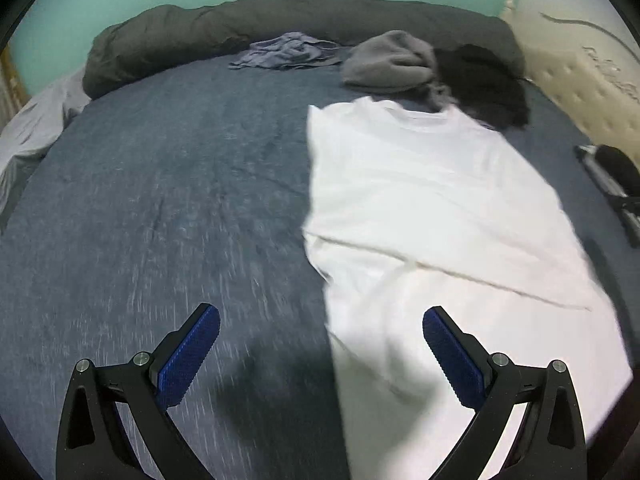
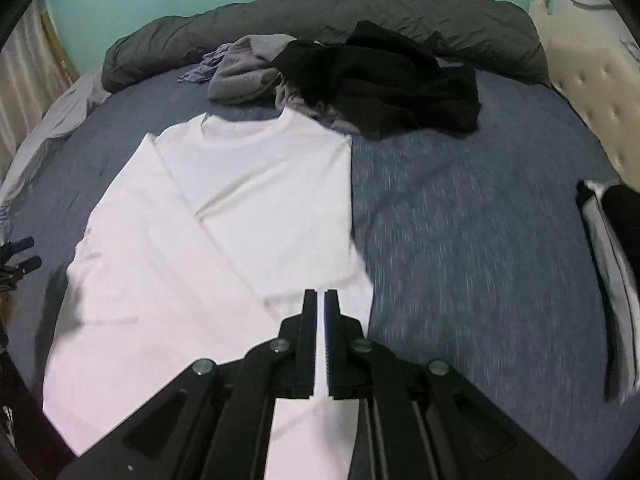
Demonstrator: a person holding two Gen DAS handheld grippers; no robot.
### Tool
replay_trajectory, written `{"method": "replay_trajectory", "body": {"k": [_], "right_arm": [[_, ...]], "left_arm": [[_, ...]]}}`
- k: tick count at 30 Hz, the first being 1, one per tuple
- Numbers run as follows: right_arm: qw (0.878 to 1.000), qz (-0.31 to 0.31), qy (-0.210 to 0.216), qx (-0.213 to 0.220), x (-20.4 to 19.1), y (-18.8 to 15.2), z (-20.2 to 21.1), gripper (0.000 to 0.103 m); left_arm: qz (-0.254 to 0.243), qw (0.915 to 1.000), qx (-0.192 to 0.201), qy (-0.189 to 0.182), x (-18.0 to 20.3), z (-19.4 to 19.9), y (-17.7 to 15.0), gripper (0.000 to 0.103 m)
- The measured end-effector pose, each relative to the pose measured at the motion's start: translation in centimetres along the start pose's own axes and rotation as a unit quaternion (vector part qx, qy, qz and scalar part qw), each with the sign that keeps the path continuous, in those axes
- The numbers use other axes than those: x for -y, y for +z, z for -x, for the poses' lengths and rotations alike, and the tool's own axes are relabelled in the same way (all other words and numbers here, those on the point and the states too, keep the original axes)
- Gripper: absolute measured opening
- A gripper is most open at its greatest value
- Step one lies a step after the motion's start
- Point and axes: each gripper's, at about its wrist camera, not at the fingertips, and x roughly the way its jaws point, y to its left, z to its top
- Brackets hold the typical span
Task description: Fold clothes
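A white T-shirt (image 1: 432,208) (image 2: 224,208) lies flat on the blue-grey bed sheet (image 1: 168,184) (image 2: 472,216), collar toward the far pillows. One side of it is folded in over the body, leaving a long diagonal edge. My left gripper (image 1: 320,314) hovers open over the shirt's near left edge, one blue pad above the sheet and the other above the fabric, with nothing between them. My right gripper (image 2: 320,294) hangs over the shirt's near right part. It is shut, and no cloth is lifted by it.
A heap of grey (image 2: 244,72) and black clothes (image 2: 392,84) lies beyond the collar, with a bluish garment (image 1: 288,54) further left. A rolled dark duvet (image 1: 224,28) lines the far edge. A dark striped folded item (image 2: 612,248) sits at the right, by a tufted headboard (image 2: 600,80).
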Motion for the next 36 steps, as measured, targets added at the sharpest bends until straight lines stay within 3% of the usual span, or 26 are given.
{"method": "replay_trajectory", "body": {"k": [8, 20, 36], "right_arm": [[1.0, 0.002, 0.012, -0.001, 0.4, -5.9, 4.1, 0.005], [1.0, 0.004, 0.008, 0.006, 0.4, -12.2, 8.1, 0.014], [1.0, -0.008, 0.009, 0.027, 0.6, -15.5, 12.0, 0.025]], "left_arm": [[0.042, 0.9978, -0.001, -0.05, -0.8, 4.8, -4.9, 0.103], [0.058, 0.9962, -0.019, -0.062, -0.9, 8.8, -11.7, 0.103], [0.054, 0.9961, -0.017, -0.067, -0.1, 11.7, -15.2, 0.103]]}}
